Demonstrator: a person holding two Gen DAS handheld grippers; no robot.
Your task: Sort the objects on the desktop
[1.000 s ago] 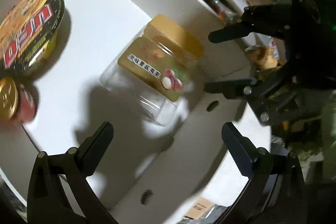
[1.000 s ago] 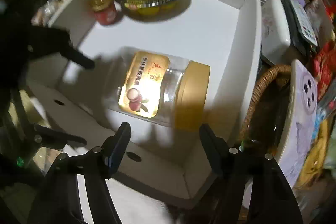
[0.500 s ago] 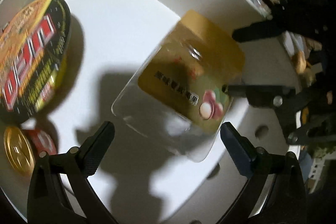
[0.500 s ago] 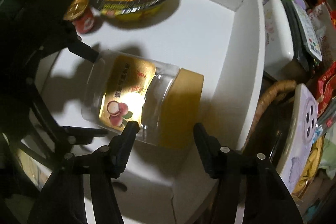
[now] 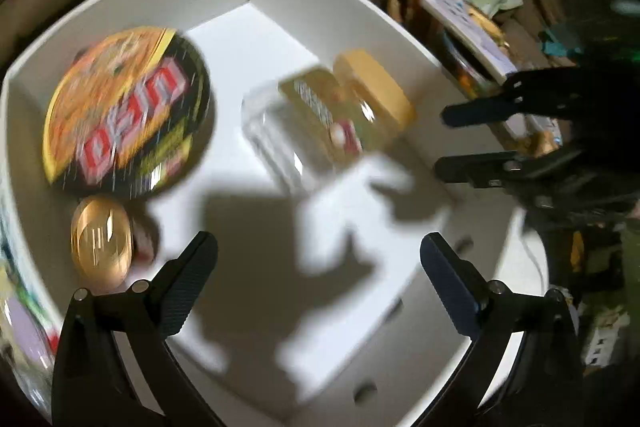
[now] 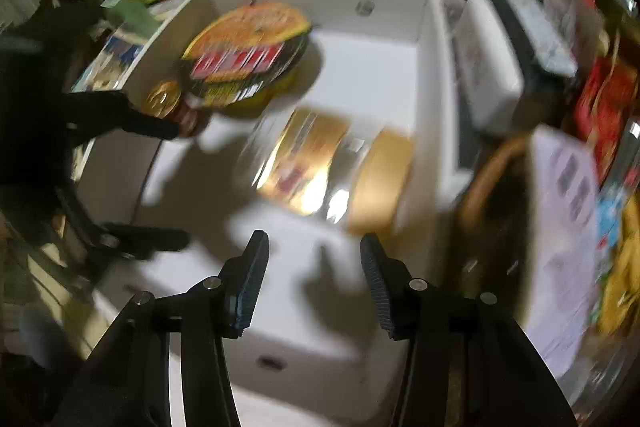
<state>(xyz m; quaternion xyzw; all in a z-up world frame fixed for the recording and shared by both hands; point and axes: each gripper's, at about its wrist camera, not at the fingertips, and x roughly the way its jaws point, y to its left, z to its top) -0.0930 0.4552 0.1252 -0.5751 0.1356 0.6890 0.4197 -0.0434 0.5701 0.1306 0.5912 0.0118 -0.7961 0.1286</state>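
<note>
blurred jar (image 6: 332, 167) lying apparently free, ahead of both hand-held grippers, each wide

Both black claws (image 5: 318, 281) (image 6: 314, 287) carry silver screws and seemingly ribbed pads.

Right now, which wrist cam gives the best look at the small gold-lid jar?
Left wrist: the small gold-lid jar shows its whole lid, unobstructed, beside the noodle bowl. Right wrist shows it smaller, blurred, partly behind the left gripper.
</note>
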